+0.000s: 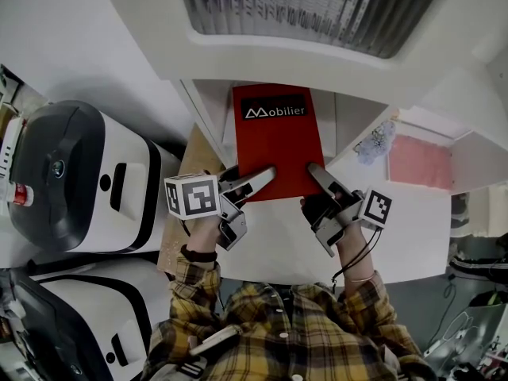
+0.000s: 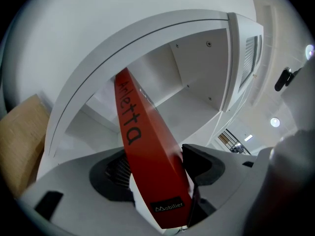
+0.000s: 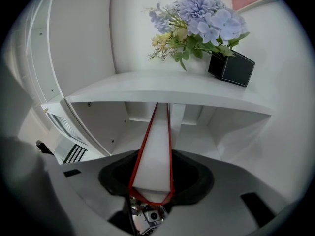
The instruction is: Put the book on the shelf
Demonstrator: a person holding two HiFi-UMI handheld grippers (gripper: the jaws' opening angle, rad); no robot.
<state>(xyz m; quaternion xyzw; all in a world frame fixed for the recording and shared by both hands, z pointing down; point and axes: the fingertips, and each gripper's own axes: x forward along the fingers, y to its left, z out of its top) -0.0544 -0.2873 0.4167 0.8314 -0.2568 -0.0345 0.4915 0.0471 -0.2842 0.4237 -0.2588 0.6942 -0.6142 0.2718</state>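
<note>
The left gripper (image 1: 255, 179) and right gripper (image 1: 321, 182) are each clamped on the book (image 1: 278, 137) — it may be jammed against the shelf (image 3: 197, 90) if pushed in tilted.

Pale purple flowers (image 3: 206, 18) stand in a black square pot (image 3: 232, 68). At the left a white and black machine (image 1: 79, 177) stands above a second machine (image 1: 71, 324), near a brown board (image 2: 22, 141).
</note>
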